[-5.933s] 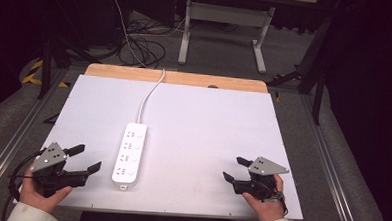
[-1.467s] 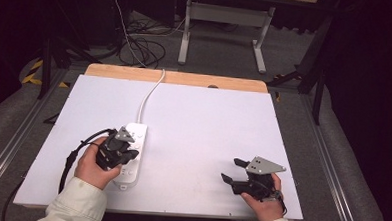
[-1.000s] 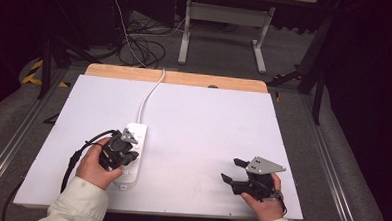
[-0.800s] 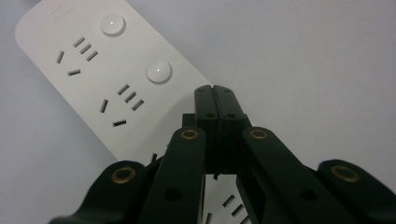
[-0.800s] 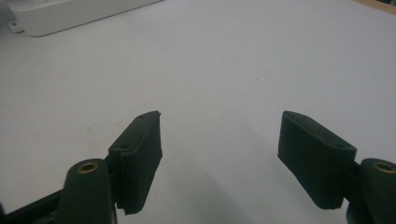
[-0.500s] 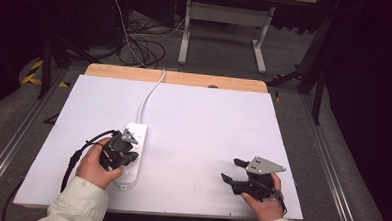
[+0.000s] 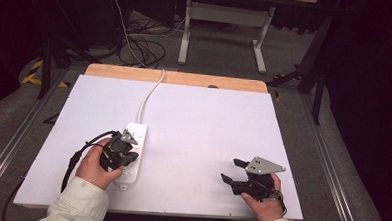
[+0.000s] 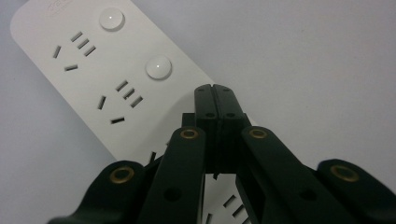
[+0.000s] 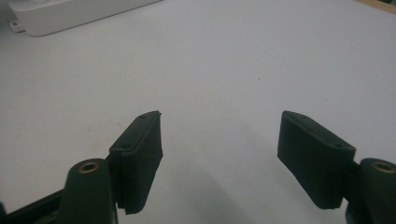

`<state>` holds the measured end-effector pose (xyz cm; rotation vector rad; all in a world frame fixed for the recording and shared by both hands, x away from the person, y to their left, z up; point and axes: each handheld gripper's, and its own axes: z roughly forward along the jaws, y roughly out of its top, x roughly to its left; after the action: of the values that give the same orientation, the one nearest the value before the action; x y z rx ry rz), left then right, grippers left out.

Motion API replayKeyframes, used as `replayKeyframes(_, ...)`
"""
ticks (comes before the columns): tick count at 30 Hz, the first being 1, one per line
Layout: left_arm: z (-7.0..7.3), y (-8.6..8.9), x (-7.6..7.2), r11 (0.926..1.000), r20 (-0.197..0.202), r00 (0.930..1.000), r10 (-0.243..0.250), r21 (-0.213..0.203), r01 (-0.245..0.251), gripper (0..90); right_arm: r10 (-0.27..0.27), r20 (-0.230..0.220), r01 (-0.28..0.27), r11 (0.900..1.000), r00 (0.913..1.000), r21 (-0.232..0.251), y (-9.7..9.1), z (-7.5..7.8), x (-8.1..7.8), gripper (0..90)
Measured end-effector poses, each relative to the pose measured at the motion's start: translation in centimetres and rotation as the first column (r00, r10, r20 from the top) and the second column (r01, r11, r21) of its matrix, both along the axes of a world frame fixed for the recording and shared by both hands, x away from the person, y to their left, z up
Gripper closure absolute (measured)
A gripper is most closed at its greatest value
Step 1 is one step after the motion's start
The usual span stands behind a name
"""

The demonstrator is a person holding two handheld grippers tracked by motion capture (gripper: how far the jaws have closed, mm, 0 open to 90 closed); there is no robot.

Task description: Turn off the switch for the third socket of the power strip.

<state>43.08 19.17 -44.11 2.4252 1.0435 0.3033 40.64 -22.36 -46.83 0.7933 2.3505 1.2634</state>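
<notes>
Your left gripper (image 8: 215, 93), jaws pressed together, sits on the power strip (image 8: 93, 70) to push a button, while your right gripper (image 9: 219, 154) waits nearby, jaws apart.

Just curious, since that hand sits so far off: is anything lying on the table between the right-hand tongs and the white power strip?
Nothing: the high view shows bare white tabletop between the right tongs and the power strip.
</notes>
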Motion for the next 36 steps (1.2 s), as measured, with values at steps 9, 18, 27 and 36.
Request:
replayKeyframes(9, -0.08, 0.22, 0.04, 0.9992, -0.019, 0.9995, 0.027, -0.030, -0.027, 90.0, 0.000, -0.001, 0.000, 1.0000, 1.0000, 0.000, 0.02, -0.01, 0.00, 30.9)
replayKeyframes(18, -0.07, 0.41, 0.17, 0.9984, -0.036, 0.9988, 0.034, -0.044, -0.036, 90.0, 0.000, -0.001, 0.000, 1.0000, 1.0000, -0.001, 0.03, -0.02, 0.01, 30.9)
replayKeyframes(27, -0.16, 0.23, 0.08, 0.9988, -0.032, 0.9989, 0.035, -0.034, -0.036, 90.0, -0.002, -0.004, 0.002, 1.0000, 1.0000, -0.003, 0.07, -0.05, 0.01, 30.9)
replayKeyframes(36, -0.12, 0.92, 0.01, 0.9915, 0.018, 0.9978, 0.064, -0.115, -0.061, 90.0, -0.005, -0.007, 0.005, 1.0000, 1.0000, 0.006, -0.11, -0.07, 0.10, 30.9)
